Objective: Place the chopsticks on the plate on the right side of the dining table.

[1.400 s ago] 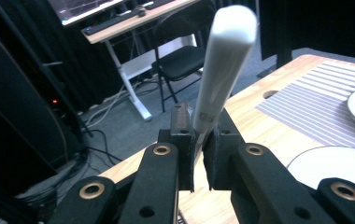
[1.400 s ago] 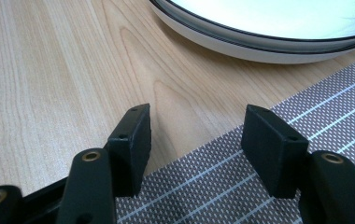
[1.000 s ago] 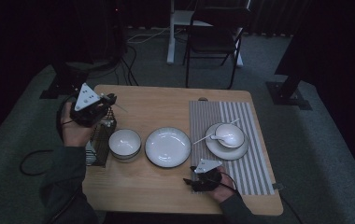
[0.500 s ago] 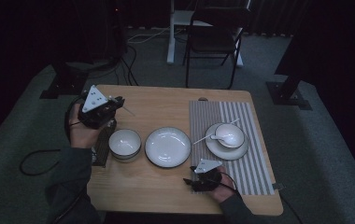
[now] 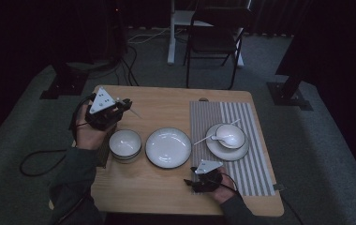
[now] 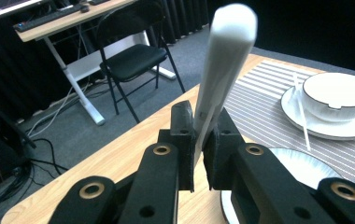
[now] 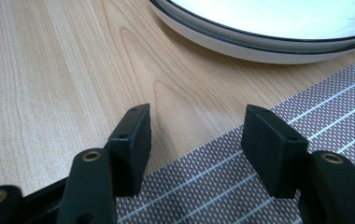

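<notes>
My left gripper (image 5: pixel 120 107) hovers over the table's left rear part, behind a small white bowl (image 5: pixel 125 144). It is shut on a long white spoon (image 6: pixel 226 60), whose handle sticks up out of the jaws; in the high view the spoon (image 5: pixel 133 112) juts to the right. My right gripper (image 5: pixel 196 181) rests low near the front edge, open with nothing between its fingers, and in its own view the right gripper (image 7: pixel 199 135) straddles the left border of the striped placemat (image 7: pixel 269 186). A white plate (image 5: pixel 168 147) lies at the table's centre.
On the placemat (image 5: pixel 255 164) stands a saucer (image 5: pixel 218 149) holding a second bowl (image 5: pixel 231 135) and a spoon. A dark ribbed holder (image 5: pixel 103 152) lies left of the small bowl. A folding chair (image 5: pixel 213 40) and a desk stand beyond the table.
My left gripper has drifted a little to the right with the spoon in it. The right gripper has stayed put.
</notes>
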